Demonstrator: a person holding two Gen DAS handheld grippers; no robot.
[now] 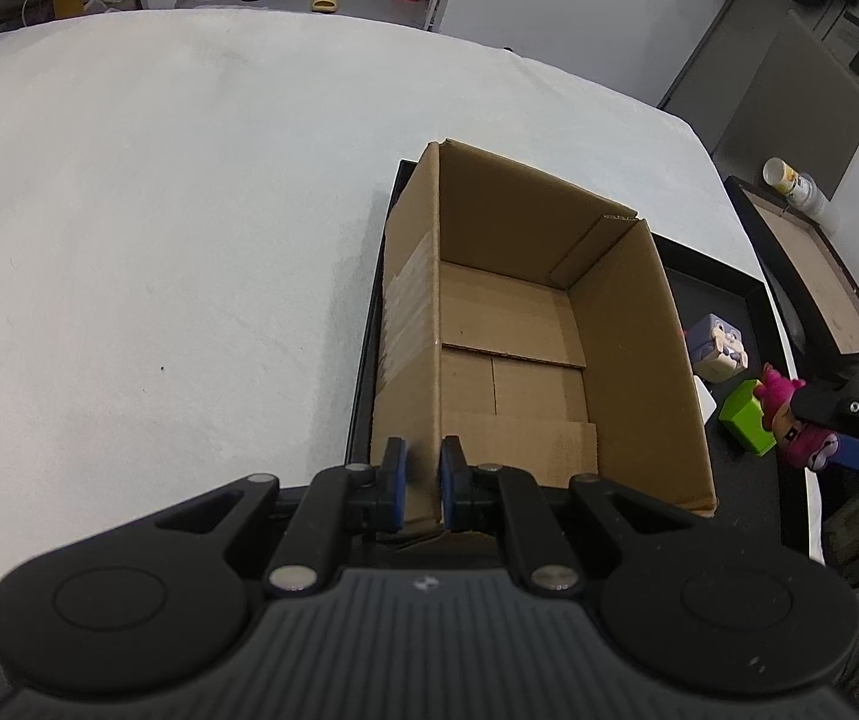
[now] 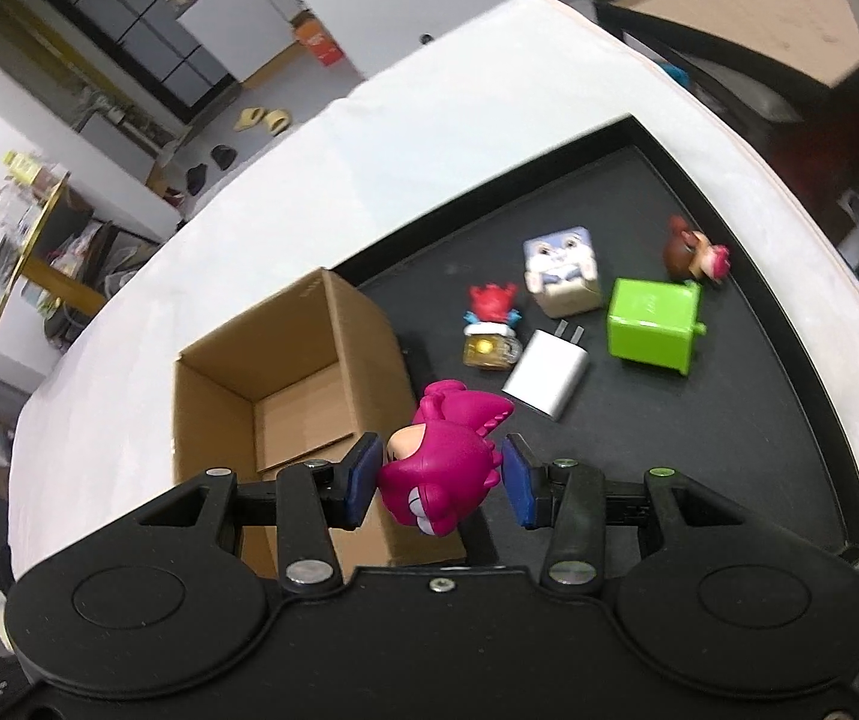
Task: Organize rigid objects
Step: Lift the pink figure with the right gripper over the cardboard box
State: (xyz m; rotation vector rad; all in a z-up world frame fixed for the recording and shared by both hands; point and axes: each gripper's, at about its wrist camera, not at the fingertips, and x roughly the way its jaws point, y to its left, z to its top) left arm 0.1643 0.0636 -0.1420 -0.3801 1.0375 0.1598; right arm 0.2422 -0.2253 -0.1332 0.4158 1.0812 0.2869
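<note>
An open cardboard box [image 1: 549, 330] [image 2: 285, 372] stands at the left end of a black tray [image 2: 729, 420] [image 1: 717, 282], with nothing visible inside. My left gripper [image 1: 423, 480] is shut on the near left wall of the box, one pad on each side. My right gripper [image 2: 441, 474] is shut on a magenta toy figure [image 2: 447, 468] [image 1: 795, 420], lifted above the tray beside the box. On the tray lie a green cube [image 2: 651, 324] [image 1: 747, 417], a white charger [image 2: 546, 372], a bunny block [image 2: 561, 270] [image 1: 717, 348], a red figure on a yellow base [image 2: 489, 324] and a brown figure [image 2: 693, 255].
The tray rests on a white cloth-covered table [image 1: 159, 210]. A second shallow tray [image 1: 813, 276] with a tipped cup [image 1: 789, 180] stands beyond the table's right edge. Slippers and shelving are on the floor far behind.
</note>
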